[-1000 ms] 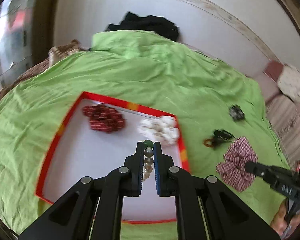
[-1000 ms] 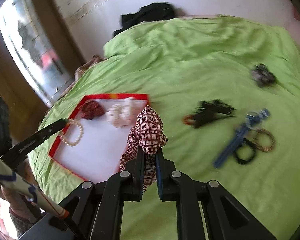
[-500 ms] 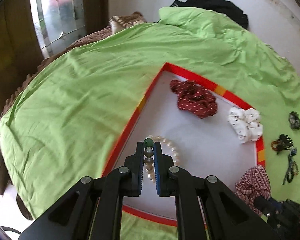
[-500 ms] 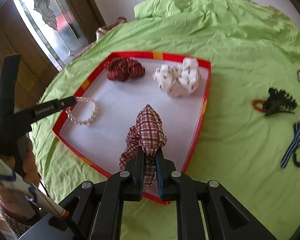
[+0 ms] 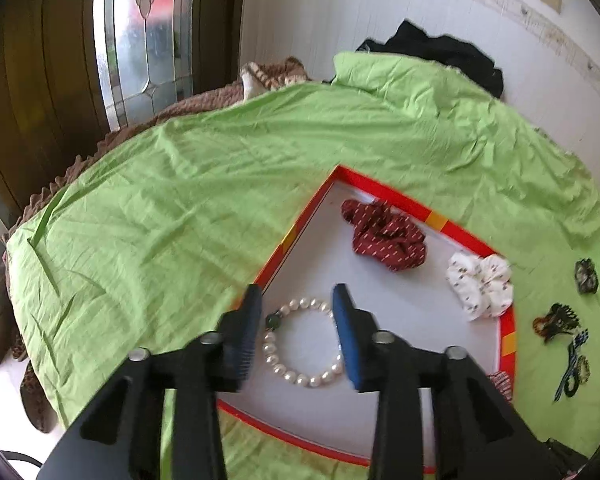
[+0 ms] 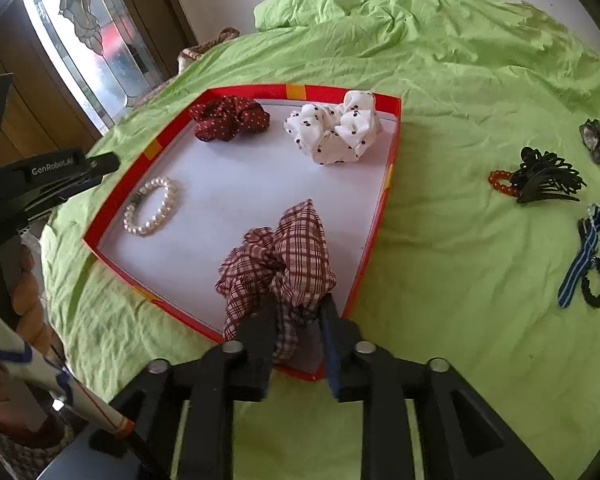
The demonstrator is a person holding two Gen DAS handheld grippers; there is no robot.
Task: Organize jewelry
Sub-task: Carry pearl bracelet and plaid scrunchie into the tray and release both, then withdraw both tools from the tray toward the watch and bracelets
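In the left wrist view, the left tongs stand parted over the near corner of the red-rimmed tray; their jaws have just been opening, and the pearl bracelet lies flat on the white tray floor between them, no pad pressing on it. Deeper in the tray sit a maroon dotted scrunchie and a white spotted scrunchie, and beyond the tray's right rim a few small hair pieces lie on the green bedsheet. In the right wrist view, the right tongs hover at the tray's near edge with the plaid scrunchie bunched between the jaws; these too have just been opening, and the cloth seems to rest on the tray floor rather than hang, though whether the left pad touches the fabric I cannot tell. Out on the sheet to the right wait a black claw clip lying against an orange bead bracelet, a grey scrunchie, and a blue striped ribbon beside dark hair ties. The step in hand looks like the release of both pieces into the tray. Next, each pair of tongs would need to lift clear without dragging its piece, then reach for the loose items on the sheet.
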